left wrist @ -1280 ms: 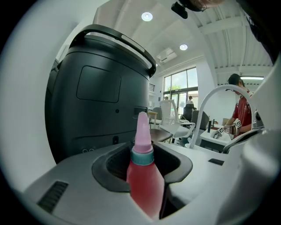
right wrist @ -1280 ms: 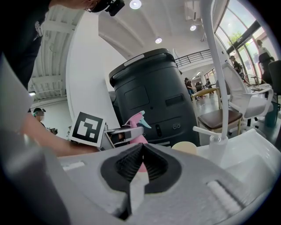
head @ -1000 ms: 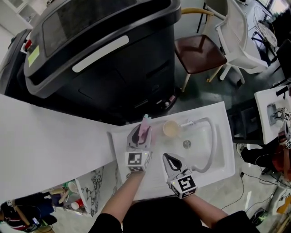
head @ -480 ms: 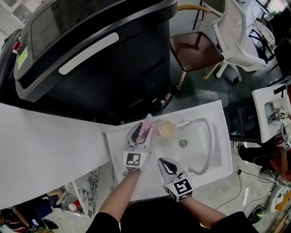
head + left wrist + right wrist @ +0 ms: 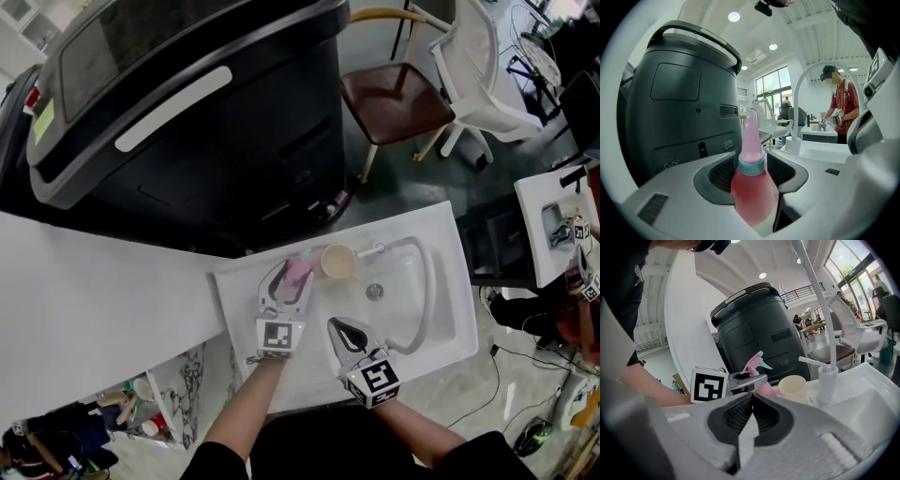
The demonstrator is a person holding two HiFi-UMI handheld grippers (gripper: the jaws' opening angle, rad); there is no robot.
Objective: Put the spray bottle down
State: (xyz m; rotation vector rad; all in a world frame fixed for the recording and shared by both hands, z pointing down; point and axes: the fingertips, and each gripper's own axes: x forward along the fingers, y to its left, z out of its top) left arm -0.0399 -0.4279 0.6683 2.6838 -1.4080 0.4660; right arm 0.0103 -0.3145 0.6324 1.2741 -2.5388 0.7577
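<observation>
The pink spray bottle [image 5: 300, 269] stands upright on the white sink top [image 5: 244, 286], at the basin's left rim. My left gripper [image 5: 289, 281] reaches around it and its jaws are opening. In the left gripper view the bottle [image 5: 752, 187] sits between the black pads [image 5: 719, 171], with a dark gap showing at its right side. My right gripper [image 5: 339, 325] hovers over the sink's near edge, shut with nothing in it; in the right gripper view its pads [image 5: 740, 416] meet. From there the bottle's pink trigger head [image 5: 757, 365] shows behind the left gripper's marker cube.
A cream cup [image 5: 337, 262] stands right of the bottle. The curved white faucet [image 5: 427, 281] arches over the basin [image 5: 394, 305]. A big black bin [image 5: 187, 112] looms behind the sink. A brown chair [image 5: 394, 94] stands farther back. A white counter [image 5: 94, 291] stretches left.
The left gripper has come down a little with the bottle, which now stands straighter on the sink top. Its jaws have spread wider. The right gripper has stayed put.
</observation>
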